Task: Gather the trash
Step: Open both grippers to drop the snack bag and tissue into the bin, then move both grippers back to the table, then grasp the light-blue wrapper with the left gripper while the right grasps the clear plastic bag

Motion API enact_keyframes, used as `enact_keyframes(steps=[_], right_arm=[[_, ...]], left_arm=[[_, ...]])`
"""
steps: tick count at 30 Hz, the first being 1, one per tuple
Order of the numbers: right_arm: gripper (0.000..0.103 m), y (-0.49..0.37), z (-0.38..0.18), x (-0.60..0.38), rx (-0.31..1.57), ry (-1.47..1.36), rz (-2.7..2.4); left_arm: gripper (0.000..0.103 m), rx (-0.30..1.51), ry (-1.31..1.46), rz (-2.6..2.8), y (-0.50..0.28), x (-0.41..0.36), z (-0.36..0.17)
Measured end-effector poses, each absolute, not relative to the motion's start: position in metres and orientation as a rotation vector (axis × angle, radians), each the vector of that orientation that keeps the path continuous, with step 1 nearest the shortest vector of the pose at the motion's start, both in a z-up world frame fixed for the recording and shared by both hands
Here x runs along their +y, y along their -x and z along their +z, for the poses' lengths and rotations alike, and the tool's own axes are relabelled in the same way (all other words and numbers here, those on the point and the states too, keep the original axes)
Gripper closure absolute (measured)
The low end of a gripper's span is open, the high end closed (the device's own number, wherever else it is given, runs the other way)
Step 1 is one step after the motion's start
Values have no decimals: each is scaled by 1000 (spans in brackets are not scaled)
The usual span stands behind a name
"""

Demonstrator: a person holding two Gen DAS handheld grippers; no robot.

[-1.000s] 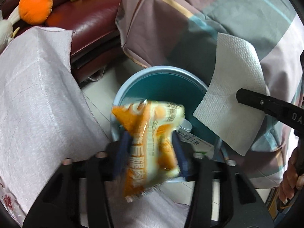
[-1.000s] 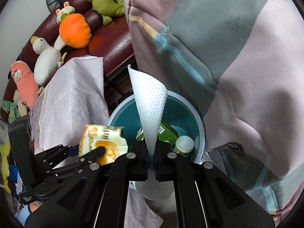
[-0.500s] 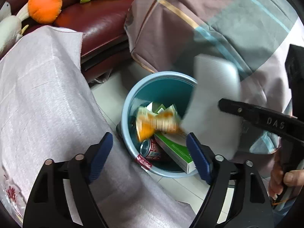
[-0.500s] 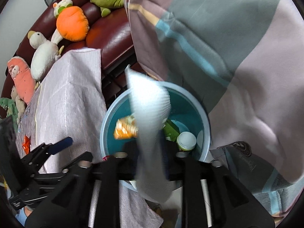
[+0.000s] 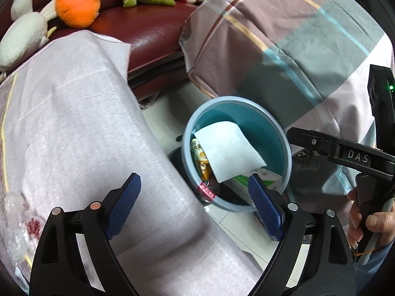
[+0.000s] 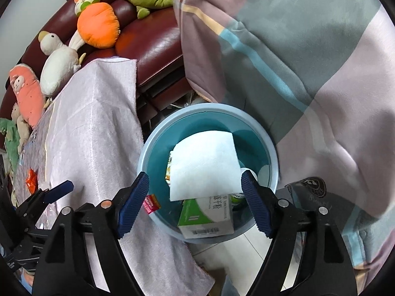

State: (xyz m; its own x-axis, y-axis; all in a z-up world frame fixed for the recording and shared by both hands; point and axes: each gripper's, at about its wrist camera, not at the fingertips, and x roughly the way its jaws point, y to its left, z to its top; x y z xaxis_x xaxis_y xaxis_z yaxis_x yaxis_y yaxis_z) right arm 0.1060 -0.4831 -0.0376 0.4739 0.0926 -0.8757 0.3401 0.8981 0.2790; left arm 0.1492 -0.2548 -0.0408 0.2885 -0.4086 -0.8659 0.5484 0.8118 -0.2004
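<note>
Left gripper [image 5: 195, 202] opening wide, nothing between pads. Right gripper [image 6: 195, 203] opening too, empty, above blue bin [image 6: 271, 153]. Paper towel [image 6: 205, 170] lying inside on trash.

Home living room: dark red leather sofa [image 6: 158, 46] with plush toys [image 6: 98, 28], plaid blanket [image 6: 308, 56], tiled floor [image 5: 165, 133], blue bin [image 6: 272, 162].

I can read "DAS" in white letters on the black arm of the right tool [image 5: 355, 156]. On a dark round emblem [image 5: 305, 156] beside the bin, script below it looks like "Beautiful". The green-and-white box [image 6: 207, 215] carries a barcode and print too small for me to read.
</note>
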Motion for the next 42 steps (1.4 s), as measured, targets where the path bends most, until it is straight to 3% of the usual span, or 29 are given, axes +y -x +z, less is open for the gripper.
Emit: enact_keyframes(steps=[25,42], right_arm=[[27,-78,26,-337,1070,-208,-19],[27,-76,9,-214,1148,-45,175]], left_arm=[[12,1011,24,-496,-90,-93,0],[12,1105,240,-188,-68,55,-33]])
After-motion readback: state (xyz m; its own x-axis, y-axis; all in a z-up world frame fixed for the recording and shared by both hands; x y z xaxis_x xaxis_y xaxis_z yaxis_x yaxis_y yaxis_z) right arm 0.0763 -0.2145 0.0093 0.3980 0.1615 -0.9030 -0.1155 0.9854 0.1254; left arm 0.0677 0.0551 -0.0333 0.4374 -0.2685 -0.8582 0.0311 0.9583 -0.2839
